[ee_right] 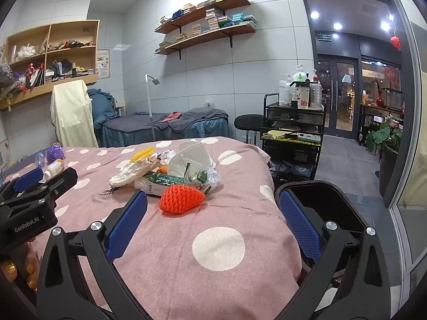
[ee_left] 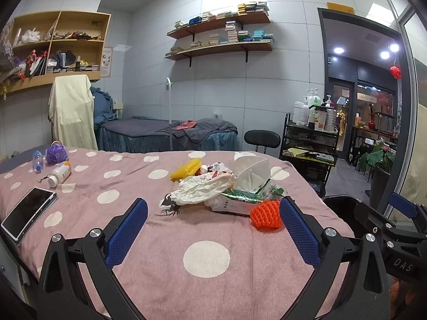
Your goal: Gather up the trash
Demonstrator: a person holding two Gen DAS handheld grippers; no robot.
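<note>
We find both grippers, left (ee_left: 213, 229) and right (ee_right: 213, 226), fingers apart, empty; advise approaching wrapper (ee_left: 200, 189) low; avoid orange knit (ee_left: 266, 214).

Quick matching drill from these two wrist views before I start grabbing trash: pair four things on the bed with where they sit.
Things:
1. crocheted orange piece
2. phone
3. purple knitted item
4. black bin

Places:
A. far left corner of the spotted bedspread
B. off the bed's right edge
C. near edge of the trash pile
D. left edge of the bed, flat, screen up

Pairs: 1-C, 2-D, 3-A, 4-B
</note>
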